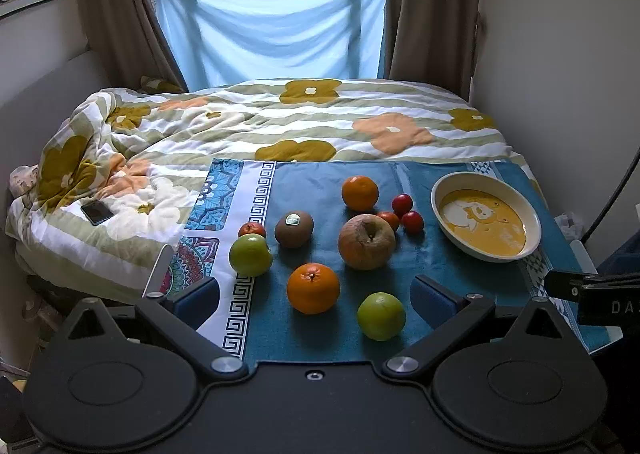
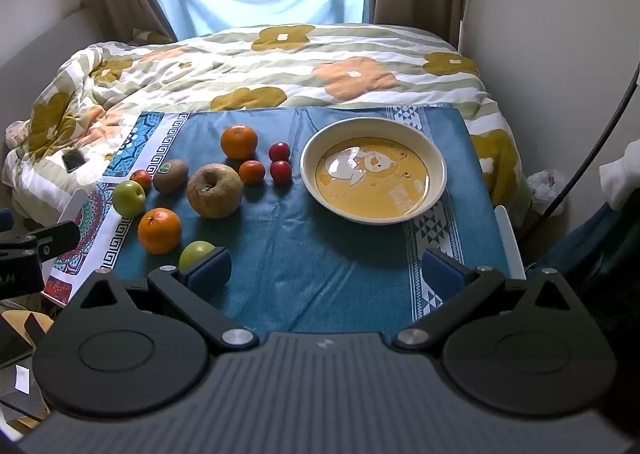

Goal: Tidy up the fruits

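Nearest the lens, the left gripper [image 1: 315,294] and right gripper [image 2: 325,269] stand fully open, holding nothing. Fruit lies loose at centre frame in the left view: oranges [image 1: 313,288], green apples [image 1: 381,316], a wrinkled apple [image 1: 366,241], a kiwi [image 1: 293,228], small tomatoes [image 1: 412,221]. Judged round, firm and prone to roll; the tomatoes soft. Grip across the widest girth. The bowl [image 1: 443,185], right, is empty. All rest on a blue cloth [image 1: 328,342]; a bed [image 1: 320,121] lies behind.

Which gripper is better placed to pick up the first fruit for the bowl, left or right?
Probably the left. The left gripper has open jaws framing the near orange and a green apple. The right gripper faces bare cloth before the bowl.
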`<state>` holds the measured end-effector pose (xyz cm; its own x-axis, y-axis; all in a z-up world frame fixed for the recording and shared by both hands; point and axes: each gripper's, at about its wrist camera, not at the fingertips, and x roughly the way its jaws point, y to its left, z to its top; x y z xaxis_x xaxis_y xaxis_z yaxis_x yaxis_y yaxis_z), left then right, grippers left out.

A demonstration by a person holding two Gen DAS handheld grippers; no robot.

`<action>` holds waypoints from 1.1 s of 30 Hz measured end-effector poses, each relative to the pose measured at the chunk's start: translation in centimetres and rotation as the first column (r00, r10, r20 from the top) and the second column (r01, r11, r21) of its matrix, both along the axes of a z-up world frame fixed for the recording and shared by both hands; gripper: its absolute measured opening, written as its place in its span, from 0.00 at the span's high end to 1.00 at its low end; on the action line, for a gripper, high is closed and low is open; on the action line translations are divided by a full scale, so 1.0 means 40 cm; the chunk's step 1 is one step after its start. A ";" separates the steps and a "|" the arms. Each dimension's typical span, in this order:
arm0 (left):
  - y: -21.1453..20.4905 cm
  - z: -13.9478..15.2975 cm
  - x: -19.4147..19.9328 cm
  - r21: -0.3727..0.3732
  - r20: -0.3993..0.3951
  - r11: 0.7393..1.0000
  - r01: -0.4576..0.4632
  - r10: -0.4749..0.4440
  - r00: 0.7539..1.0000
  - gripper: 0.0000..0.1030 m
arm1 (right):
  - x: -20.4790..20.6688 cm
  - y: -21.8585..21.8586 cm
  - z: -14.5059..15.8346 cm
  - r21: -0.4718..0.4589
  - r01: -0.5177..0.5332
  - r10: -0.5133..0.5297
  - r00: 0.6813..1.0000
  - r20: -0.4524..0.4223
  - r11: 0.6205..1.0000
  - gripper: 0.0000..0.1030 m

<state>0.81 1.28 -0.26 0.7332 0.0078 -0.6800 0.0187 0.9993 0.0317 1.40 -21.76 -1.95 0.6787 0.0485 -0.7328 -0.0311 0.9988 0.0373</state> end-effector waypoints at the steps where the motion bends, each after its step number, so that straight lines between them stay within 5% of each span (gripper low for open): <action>1: 0.002 -0.001 0.000 0.000 0.000 1.000 -0.001 0.001 1.000 0.00 | 0.007 0.005 0.000 -0.002 0.000 0.000 1.000 -0.002 1.000 0.00; 33: 0.002 -0.008 0.014 -0.005 -0.015 1.000 -0.003 0.003 1.000 0.01 | 0.019 0.021 -0.007 0.001 0.001 -0.001 1.000 -0.003 1.000 0.00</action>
<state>1.35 1.34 -0.57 0.7227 0.0069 -0.6911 0.0159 0.9995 0.0266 2.15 -20.91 -2.25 0.6765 0.0487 -0.7348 -0.0296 0.9988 0.0389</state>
